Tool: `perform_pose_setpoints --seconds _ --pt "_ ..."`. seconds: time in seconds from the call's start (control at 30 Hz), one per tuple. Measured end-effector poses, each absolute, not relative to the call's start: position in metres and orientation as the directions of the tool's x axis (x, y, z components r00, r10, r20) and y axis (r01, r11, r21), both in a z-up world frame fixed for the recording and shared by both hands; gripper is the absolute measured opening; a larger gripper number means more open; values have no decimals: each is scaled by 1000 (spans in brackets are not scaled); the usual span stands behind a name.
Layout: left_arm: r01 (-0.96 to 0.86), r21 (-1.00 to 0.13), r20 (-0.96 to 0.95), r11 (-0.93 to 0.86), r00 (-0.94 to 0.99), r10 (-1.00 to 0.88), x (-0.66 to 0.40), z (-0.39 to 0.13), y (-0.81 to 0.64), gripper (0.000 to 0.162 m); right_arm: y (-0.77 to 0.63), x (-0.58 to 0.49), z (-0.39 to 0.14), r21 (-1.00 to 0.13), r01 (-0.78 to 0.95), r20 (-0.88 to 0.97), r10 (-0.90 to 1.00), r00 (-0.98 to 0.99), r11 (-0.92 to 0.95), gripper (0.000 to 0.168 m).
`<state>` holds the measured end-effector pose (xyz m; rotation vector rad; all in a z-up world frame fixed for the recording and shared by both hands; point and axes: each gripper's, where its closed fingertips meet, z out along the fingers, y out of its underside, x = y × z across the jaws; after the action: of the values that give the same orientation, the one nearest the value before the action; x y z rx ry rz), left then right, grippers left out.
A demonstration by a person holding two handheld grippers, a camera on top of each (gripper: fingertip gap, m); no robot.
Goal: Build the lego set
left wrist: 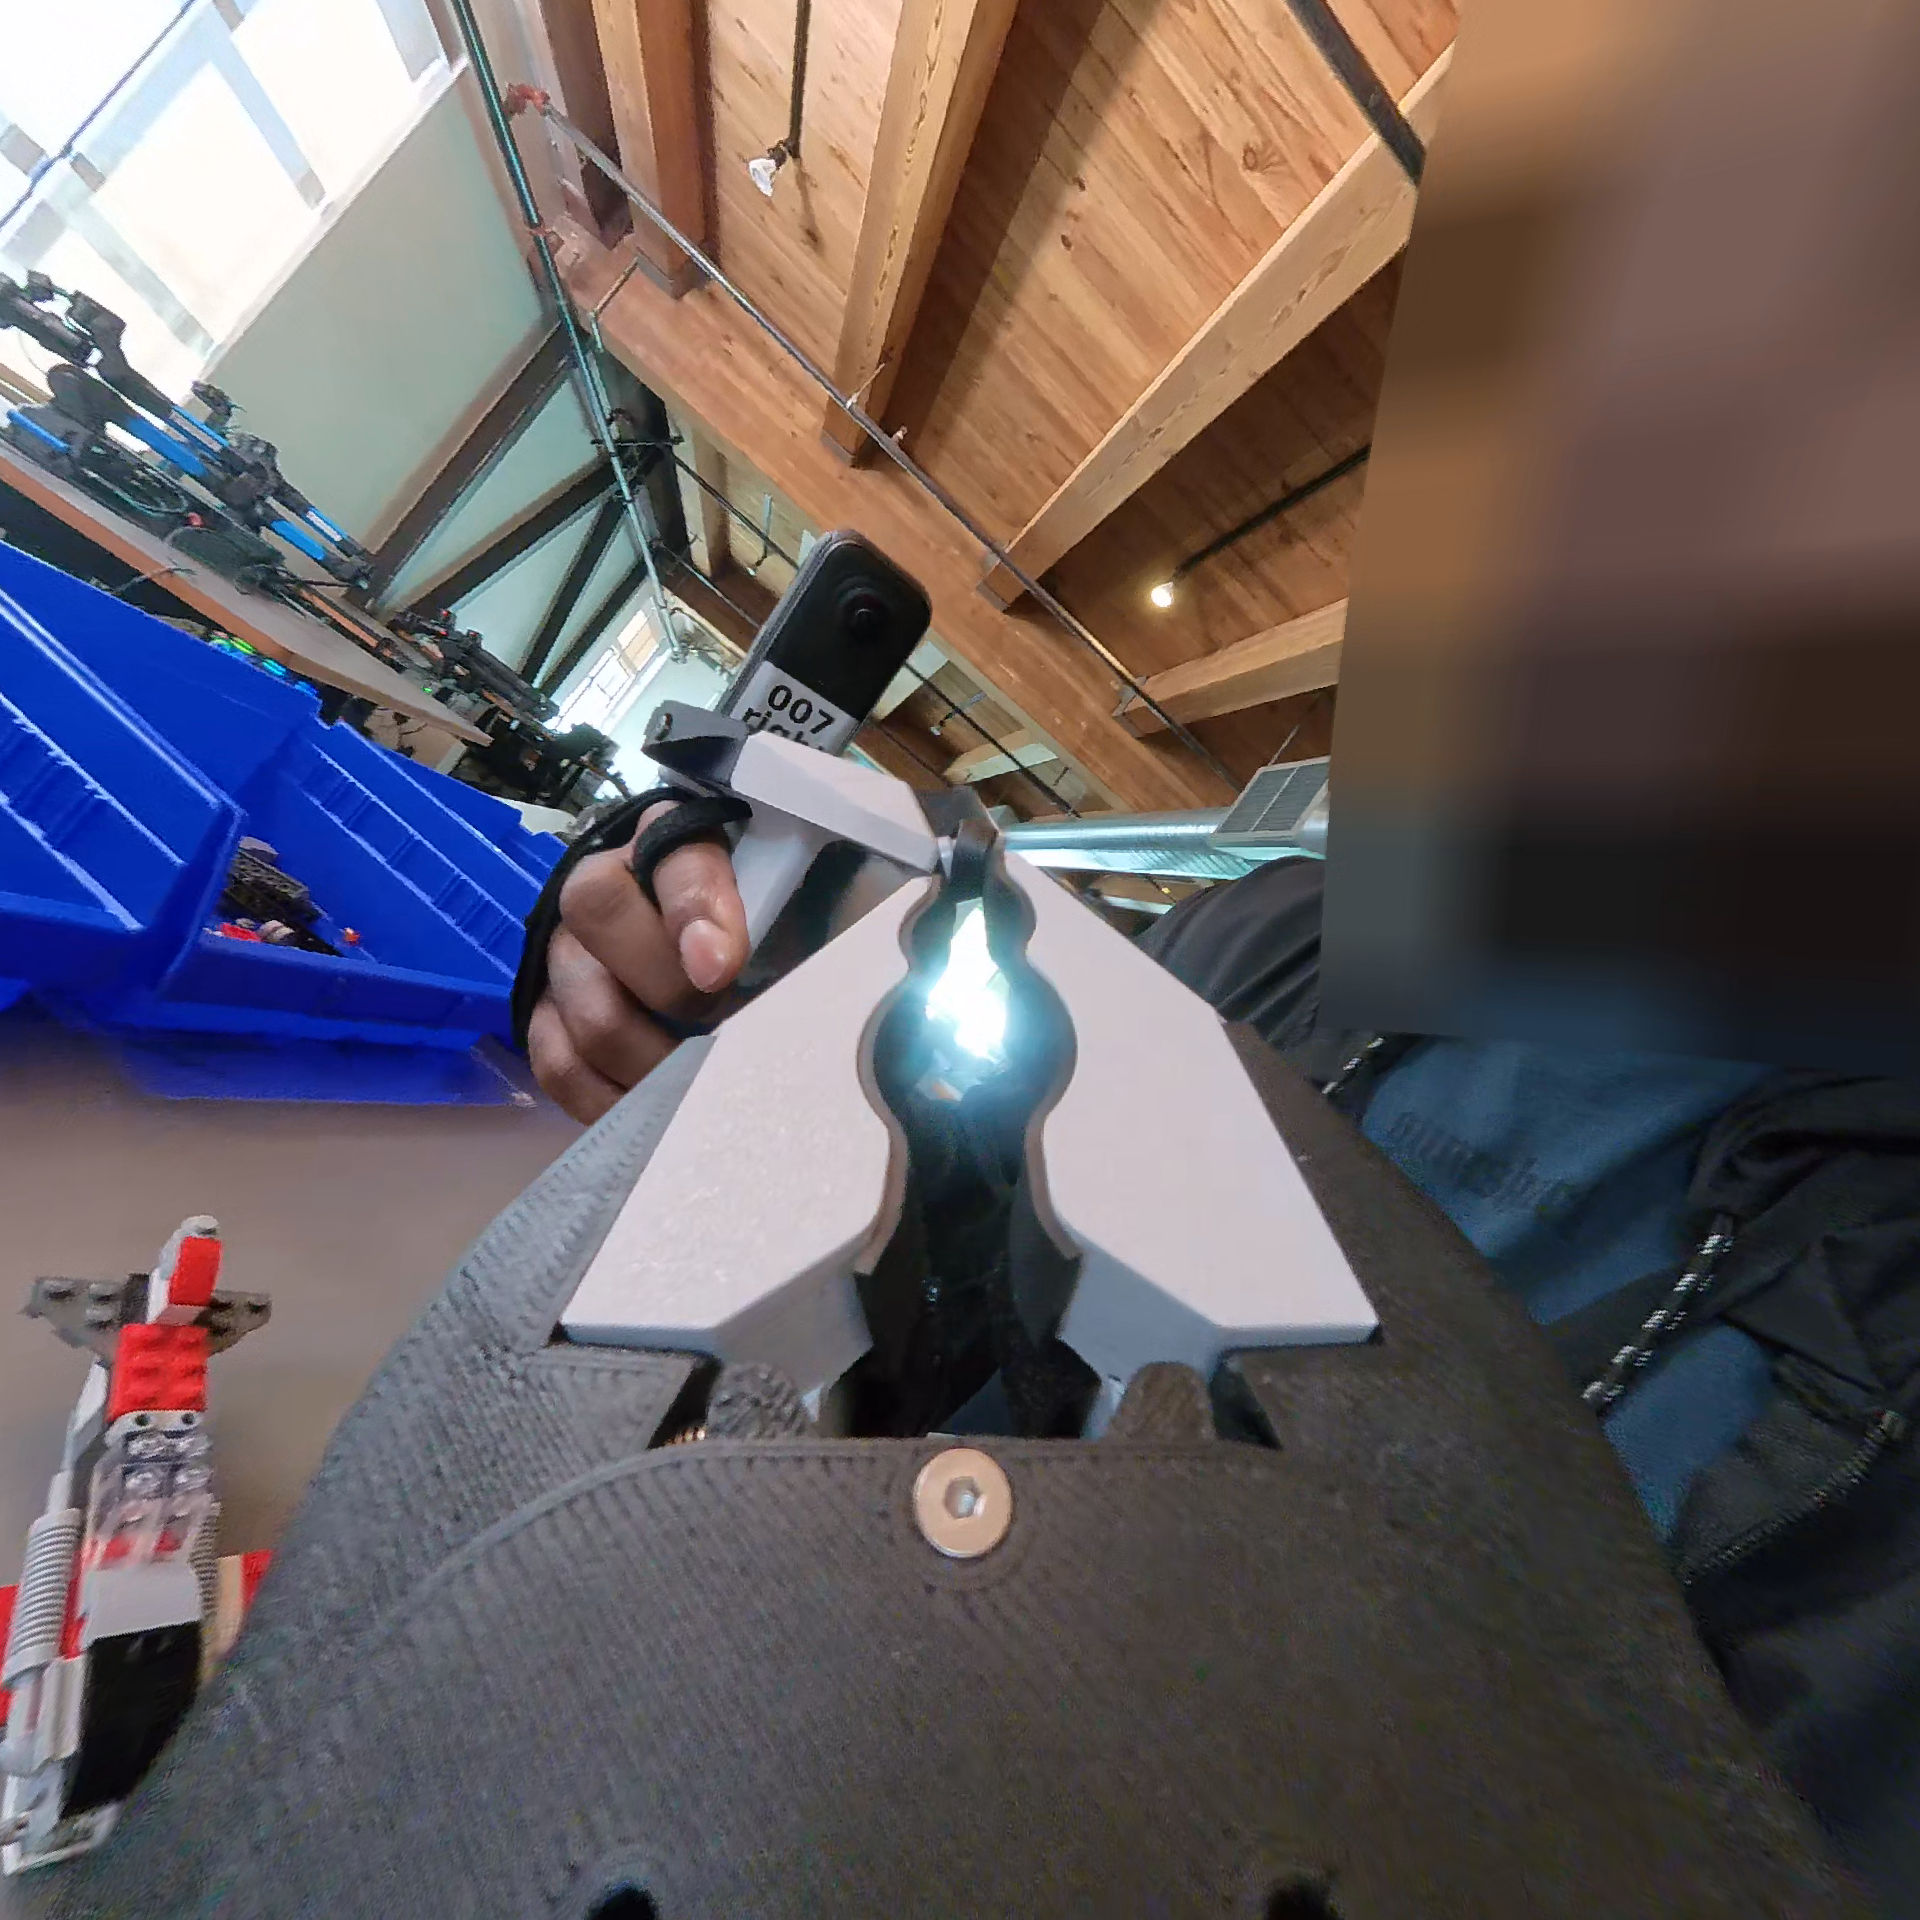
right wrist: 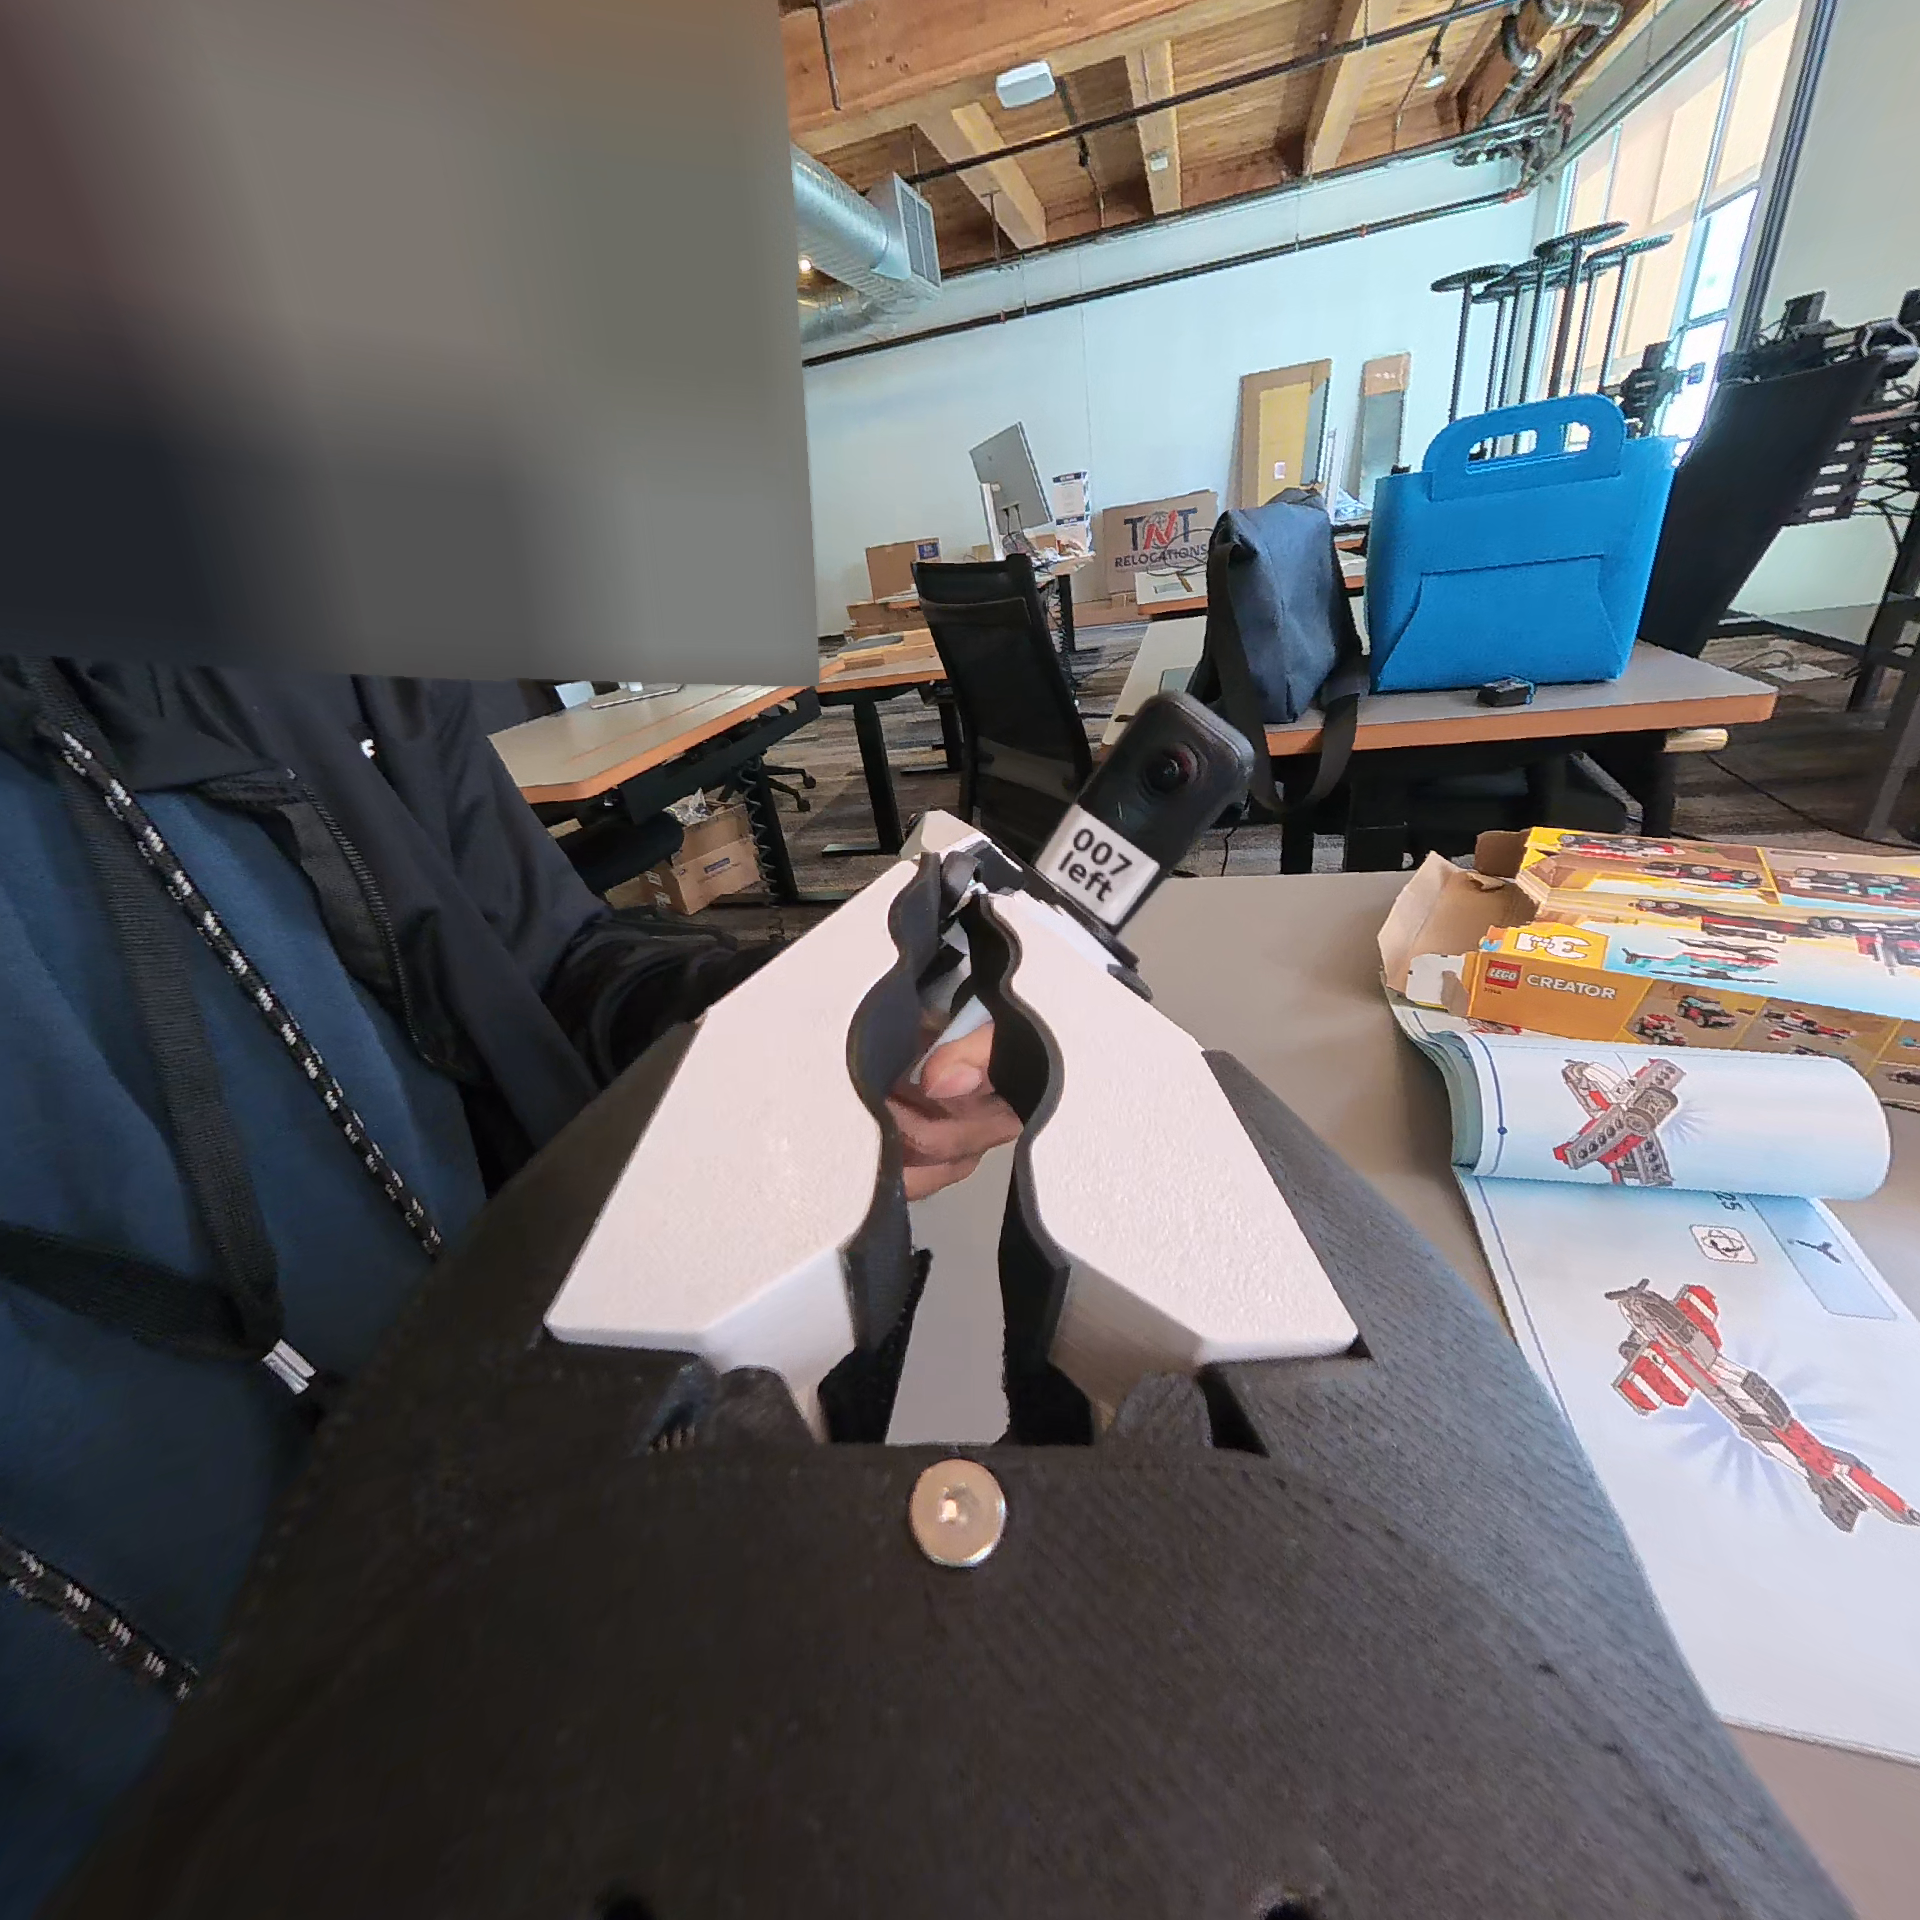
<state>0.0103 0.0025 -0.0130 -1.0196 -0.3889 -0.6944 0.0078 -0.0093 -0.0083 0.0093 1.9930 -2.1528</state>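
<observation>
Both grippers are raised above the table and meet tip to tip. My left gripper (left wrist: 964,860) is shut at its tips on a small thin black piece (left wrist: 974,831). My right gripper (right wrist: 951,878) is shut at its tips; it also shows in the left wrist view (left wrist: 831,805), held by a hand, with its tip touching the black piece. I cannot tell whether the right gripper holds anything of its own. The left gripper also shows behind the right fingers (right wrist: 1081,935). A partly built red, grey and black lego plane (left wrist: 125,1455) lies on the table at the lower left, away from both grippers.
Blue bins (left wrist: 208,831) with loose lego pieces stand at the left. An open instruction booklet (right wrist: 1662,1299) and the lego box (right wrist: 1714,935) lie on the grey table (right wrist: 1278,987) to the right. The person's torso in a dark jacket (right wrist: 156,1039) is close behind the grippers. The tips of both grippers are at nearly the same place.
</observation>
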Motion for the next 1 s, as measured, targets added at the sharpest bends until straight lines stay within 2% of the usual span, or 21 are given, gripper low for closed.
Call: perform_pose_setpoints --seconds 0.03,0.37,1.0 --pt "675 -655 590 340 738 -329 10 -13 2 7 -10 7 -9 -985 159 -148 -145 -978 -65 7" --pt "478 -827 452 295 878 -157 15 -17 1 6 -12 13 -10 -986 165 -158 -167 -973 -27 8" --pt "245 -936 239 251 969 -55 26 -14 1 6 -13 24 -5 -987 151 -137 -215 -967 -48 6"
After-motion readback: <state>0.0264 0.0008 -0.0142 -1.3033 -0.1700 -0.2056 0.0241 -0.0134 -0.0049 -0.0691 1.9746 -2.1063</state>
